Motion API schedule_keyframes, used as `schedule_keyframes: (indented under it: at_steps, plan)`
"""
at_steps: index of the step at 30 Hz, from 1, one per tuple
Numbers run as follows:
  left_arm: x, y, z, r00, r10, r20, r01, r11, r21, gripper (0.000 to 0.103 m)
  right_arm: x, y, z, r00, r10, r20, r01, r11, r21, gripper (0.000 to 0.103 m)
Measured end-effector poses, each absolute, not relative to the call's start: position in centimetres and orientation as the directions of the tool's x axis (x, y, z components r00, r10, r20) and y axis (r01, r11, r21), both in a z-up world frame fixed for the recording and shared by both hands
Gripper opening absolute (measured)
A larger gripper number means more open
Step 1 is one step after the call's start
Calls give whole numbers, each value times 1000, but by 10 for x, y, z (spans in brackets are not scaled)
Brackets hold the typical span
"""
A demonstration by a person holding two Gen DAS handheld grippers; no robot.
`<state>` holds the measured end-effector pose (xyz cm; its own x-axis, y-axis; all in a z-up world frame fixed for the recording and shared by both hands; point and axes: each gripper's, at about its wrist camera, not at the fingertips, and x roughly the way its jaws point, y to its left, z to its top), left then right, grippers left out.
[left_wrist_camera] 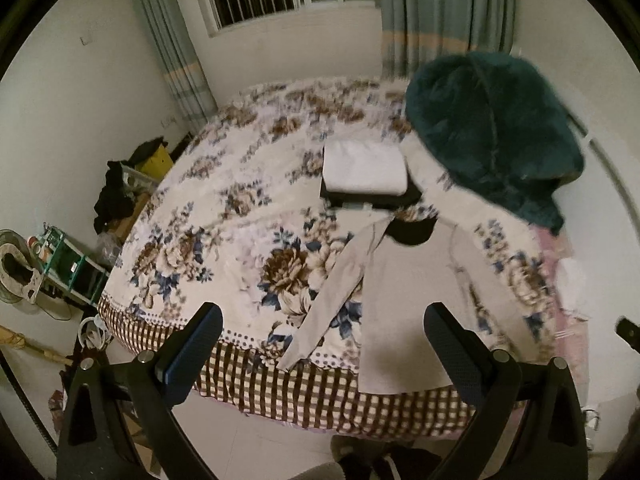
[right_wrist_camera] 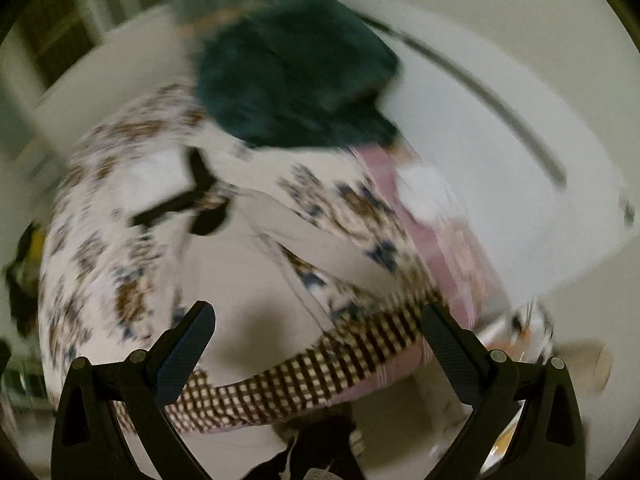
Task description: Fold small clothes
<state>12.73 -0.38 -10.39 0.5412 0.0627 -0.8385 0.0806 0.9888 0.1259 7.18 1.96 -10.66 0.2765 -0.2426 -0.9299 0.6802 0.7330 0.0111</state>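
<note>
A beige long-sleeved top with a black collar (left_wrist_camera: 408, 292) lies spread flat on the floral bedspread (left_wrist_camera: 240, 216), its hem at the bed's near edge, its left sleeve stretched out. My left gripper (left_wrist_camera: 324, 320) is open and empty, held above the near edge over the hem. In the blurred right wrist view the same top (right_wrist_camera: 240, 280) lies below my right gripper (right_wrist_camera: 316, 320), which is open and empty above the bed's near edge. A folded white garment (left_wrist_camera: 364, 168) rests on a folded dark one behind the top.
A dark green fluffy blanket (left_wrist_camera: 492, 128) is heaped at the bed's far right. A pink sheet (left_wrist_camera: 560, 280) shows on the right. Shelves and clutter (left_wrist_camera: 68, 264) stand on the floor at the left, a yellow box (left_wrist_camera: 158, 162) by the wall.
</note>
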Motion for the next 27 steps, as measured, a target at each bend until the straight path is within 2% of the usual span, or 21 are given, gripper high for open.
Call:
schedule_keyframes:
  at_steps: [6,12,17,22,23,24,25,26,27]
  plan:
    - [182,-31,-226,417,162,-894,56,978,203,103,59,-92,-274,128,-114,-985,876,478,59,103]
    - [221,-58,-346,252,256,-933,27,962,272,103,47,-179,-428,50,-12,-999,968,247,46,103]
    - [242,-72,-428,148,305,-941,38,949,313,103,39,-216,-515,15,37,-999,992,123,20,103]
    - [256,-72,-480,90,324,-942,29,944,327,103,59,-228,-568,31,39,-999,987,156,37,98]
    - [260,-73,-486,90,322,-942,29,945,326,103,65,-228,-576,39,40,-998,985,165,45,92]
    - [261,-70,-494,87,327,-941,31,943,331,103,71,-227,-583,54,39,-998,983,173,60,79]
    - [264,-70,-500,84,328,-941,33,943,332,103,77,-226,-589,56,33,-998,981,183,61,70]
    - [265,-69,-504,80,328,-941,32,943,331,103,83,-224,-591,47,15,-999,980,191,49,54]
    - [267,-64,-508,78,324,-943,28,945,327,103,88,-221,-590,41,-15,-999,979,200,37,33]
